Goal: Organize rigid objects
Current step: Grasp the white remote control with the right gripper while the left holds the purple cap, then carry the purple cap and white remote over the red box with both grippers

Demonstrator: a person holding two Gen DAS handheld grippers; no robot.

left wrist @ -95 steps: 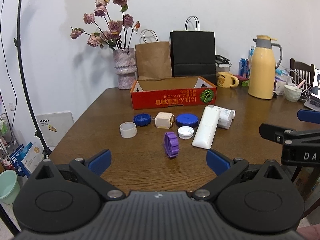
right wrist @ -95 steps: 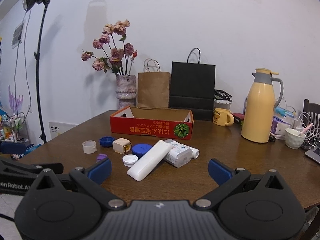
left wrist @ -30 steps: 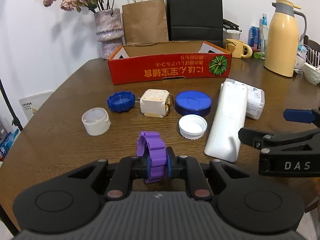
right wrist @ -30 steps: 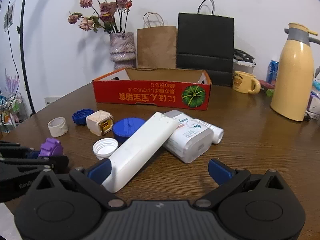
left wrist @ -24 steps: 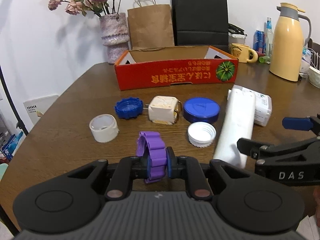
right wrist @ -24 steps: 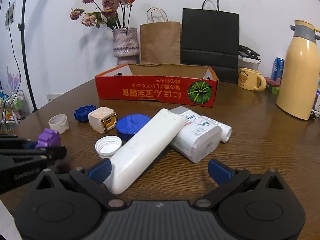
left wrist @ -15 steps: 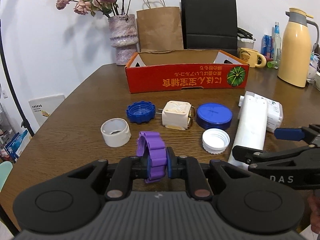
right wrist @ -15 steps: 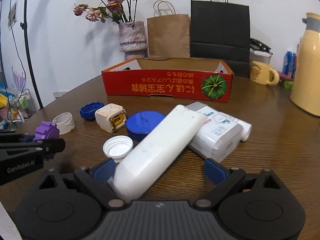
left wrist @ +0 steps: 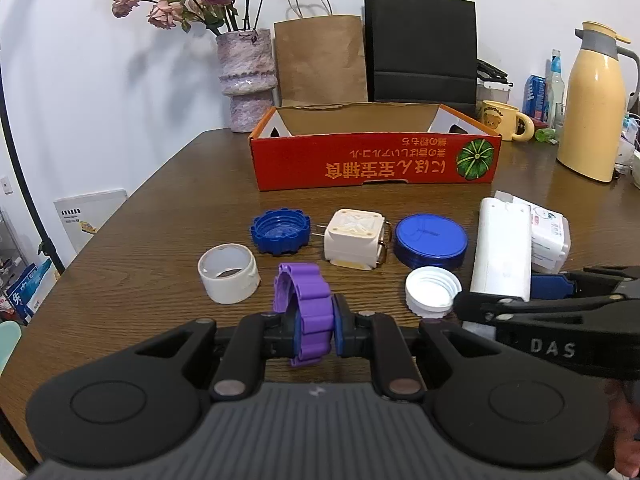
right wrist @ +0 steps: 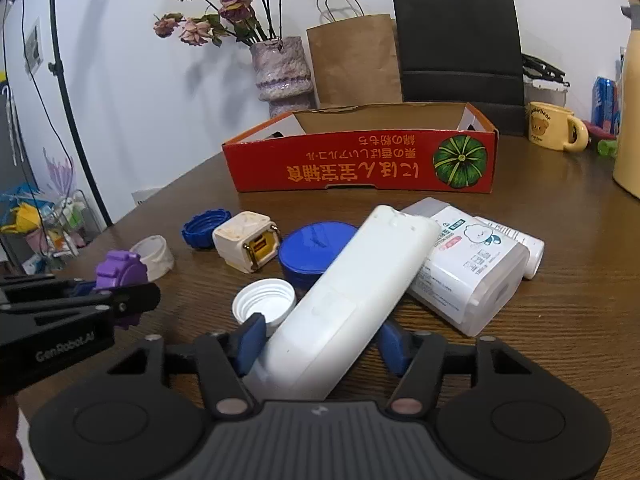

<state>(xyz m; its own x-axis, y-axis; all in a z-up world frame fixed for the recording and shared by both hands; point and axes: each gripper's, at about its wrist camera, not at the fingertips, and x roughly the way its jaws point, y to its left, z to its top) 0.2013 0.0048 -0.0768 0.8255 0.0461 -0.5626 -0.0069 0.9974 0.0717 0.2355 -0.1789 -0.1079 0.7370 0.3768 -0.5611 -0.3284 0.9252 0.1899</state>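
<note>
On the table, left wrist view: the left gripper point(left wrist: 314, 330) is clenched on the purple ribbed cap point(left wrist: 306, 308), pinched edge-on between both blue pads, just as it was a second ago.
Nearby clutter: a white ring cap point(left wrist: 228, 278), a blue notched cap point(left wrist: 280, 230), a cream plug adapter point(left wrist: 354, 238), a blue flat lid point(left wrist: 430, 240) and a white threaded cap point(left wrist: 430, 292) lie well short of the red cardboard box point(left wrist: 374, 164).
Right side of this view: the right gripper's blue pad sits against the white remote point(left wrist: 502, 244), though whether it presses there is hard to judge from this angle.

On the table, right wrist view: the right gripper point(right wrist: 320, 344) has just been closing, from wide apart to narrow, with the white remote point(right wrist: 352, 292) between the jaws.
Grip state: the left pad touches the remote's flank; the right pad looks just beside it, so I judge the grasp nearly made rather than firm.
Remote's rest: its far end leans on a white labelled pack point(right wrist: 466, 268), with a white tube point(right wrist: 528, 248) behind.
Meaning for the task: both hands are about loaded, and the box point(right wrist: 360, 160) appears empty so far.
Shown only in this view: the adapter's point(right wrist: 246, 246) yellow socket face and the remote's tilt.
Shown only in the left view: the purple cap's ribbed rim.
</note>
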